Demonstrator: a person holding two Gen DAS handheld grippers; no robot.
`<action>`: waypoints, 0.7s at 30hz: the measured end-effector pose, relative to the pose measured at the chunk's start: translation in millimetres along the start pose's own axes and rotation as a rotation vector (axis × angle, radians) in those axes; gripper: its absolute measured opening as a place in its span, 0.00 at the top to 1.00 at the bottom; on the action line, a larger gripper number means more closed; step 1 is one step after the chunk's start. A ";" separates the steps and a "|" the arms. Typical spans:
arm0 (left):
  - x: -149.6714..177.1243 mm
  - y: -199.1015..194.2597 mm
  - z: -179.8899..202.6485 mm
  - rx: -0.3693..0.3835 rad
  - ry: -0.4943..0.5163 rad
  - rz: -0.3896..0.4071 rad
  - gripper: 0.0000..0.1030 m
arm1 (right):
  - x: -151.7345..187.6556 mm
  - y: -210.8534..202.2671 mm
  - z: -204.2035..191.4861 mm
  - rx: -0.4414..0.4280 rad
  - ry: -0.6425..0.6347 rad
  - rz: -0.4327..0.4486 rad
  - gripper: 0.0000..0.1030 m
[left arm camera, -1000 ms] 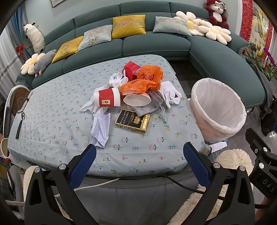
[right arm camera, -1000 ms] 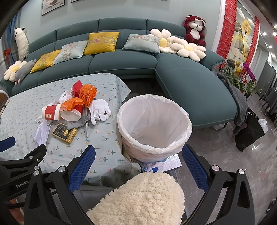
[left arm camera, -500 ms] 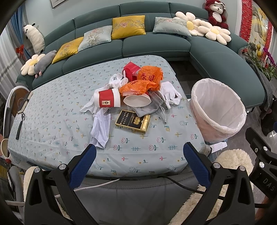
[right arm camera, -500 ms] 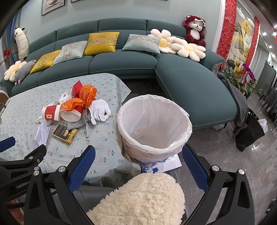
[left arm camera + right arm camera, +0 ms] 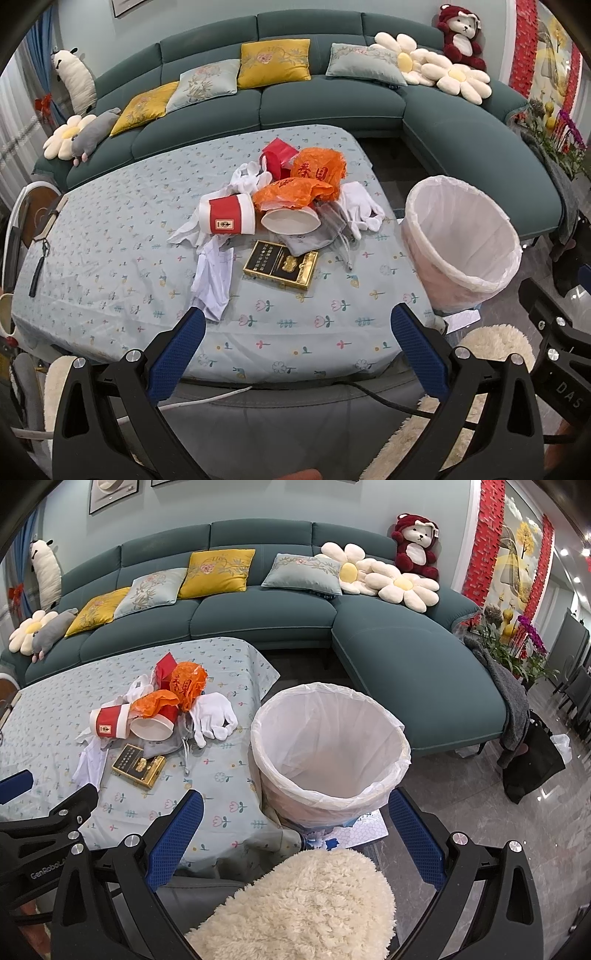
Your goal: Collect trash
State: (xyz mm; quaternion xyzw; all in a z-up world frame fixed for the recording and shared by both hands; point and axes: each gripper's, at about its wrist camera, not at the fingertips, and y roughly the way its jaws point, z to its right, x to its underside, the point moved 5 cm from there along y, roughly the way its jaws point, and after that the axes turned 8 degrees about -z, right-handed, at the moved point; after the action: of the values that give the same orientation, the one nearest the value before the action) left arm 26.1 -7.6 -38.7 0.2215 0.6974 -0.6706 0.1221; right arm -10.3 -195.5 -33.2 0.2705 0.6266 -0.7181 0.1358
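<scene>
1. Both grippers of mine hang short of the table's near edge — my left gripper point(image 5: 295, 332) and my right gripper point(image 5: 295, 816) each have jaws spread wide with nothing between them.
2. Trash sits heaped mid-table point(image 5: 110, 251): a red paper cup point(image 5: 228, 218) on its side, an orange plastic bag point(image 5: 295, 192), white gloves point(image 5: 360, 210), a black-and-gold box point(image 5: 280, 264).
3. My bin point(image 5: 328, 753), lined with a white bag, stands just beside the table's right end — below my right gripper's view.
</scene>
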 end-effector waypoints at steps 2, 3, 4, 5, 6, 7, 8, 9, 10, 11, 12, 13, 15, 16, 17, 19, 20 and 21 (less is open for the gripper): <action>-0.8 0.1 -0.1 0.002 -0.002 0.007 0.07 | -4.3 0.0 -1.9 0.004 0.002 0.004 0.07; -1.0 -0.4 0.6 0.006 0.001 0.011 0.07 | -5.3 0.0 -2.7 0.005 0.003 0.007 0.07; -1.8 -0.8 0.8 0.004 0.005 0.018 0.07 | -5.4 -0.1 -2.4 0.005 0.004 0.009 0.07; -1.8 -0.9 0.8 0.001 0.008 0.024 0.07 | -5.7 0.4 -2.1 0.005 0.004 0.011 0.07; -3.0 -1.0 1.0 -0.002 0.015 0.032 0.07 | -7.1 0.7 -3.5 0.003 0.003 0.011 0.07; -3.9 -0.8 0.6 -0.006 0.020 0.036 0.07 | -7.6 0.9 -4.0 0.001 0.003 0.012 0.07; -3.9 -0.1 -0.4 -0.010 0.020 0.038 0.07 | -8.7 1.1 -4.6 0.001 0.002 0.014 0.07; -4.7 1.1 -1.8 -0.014 0.019 0.038 0.07 | -10.0 1.5 -5.8 0.000 0.002 0.016 0.07; -4.6 2.1 -3.5 -0.018 0.019 0.038 0.07 | -9.9 1.5 -5.4 -0.001 0.002 0.018 0.07; -5.1 3.5 -6.0 -0.023 0.017 0.036 0.07 | -10.9 1.6 -6.7 -0.002 0.001 0.020 0.07; -5.6 4.4 -8.9 -0.022 0.012 0.038 0.07 | -11.7 1.6 -7.9 -0.003 0.001 0.020 0.07; -6.2 4.9 -12.4 -0.022 0.003 0.043 0.07 | -12.3 2.0 -9.2 -0.005 0.001 0.021 0.07; -6.7 5.1 -18.7 -0.029 -0.015 0.057 0.07 | -13.6 3.8 -13.4 -0.007 0.001 0.021 0.07; -7.3 5.7 -21.9 -0.036 -0.024 0.063 0.07 | -14.0 4.8 -15.1 -0.009 0.002 0.020 0.07; -8.4 6.6 -25.6 -0.042 -0.033 0.068 0.07 | -14.4 6.4 -17.9 -0.012 0.001 0.017 0.07; -9.9 10.3 -31.8 -0.050 -0.048 0.062 0.07 | -15.1 8.7 -23.8 -0.016 -0.004 0.013 0.07; -10.2 13.0 -33.9 -0.048 -0.047 0.051 0.07 | -14.8 9.5 -26.1 -0.016 -0.007 0.012 0.07; -10.6 16.4 -35.7 -0.044 -0.043 0.037 0.07 | -15.3 10.3 -29.8 -0.017 -0.014 0.013 0.07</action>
State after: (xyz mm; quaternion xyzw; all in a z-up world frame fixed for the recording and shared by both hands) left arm 47.6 26.2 -45.6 0.2174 0.7051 -0.6571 0.1543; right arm 14.2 -170.6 -35.2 0.2682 0.6301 -0.7137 0.1471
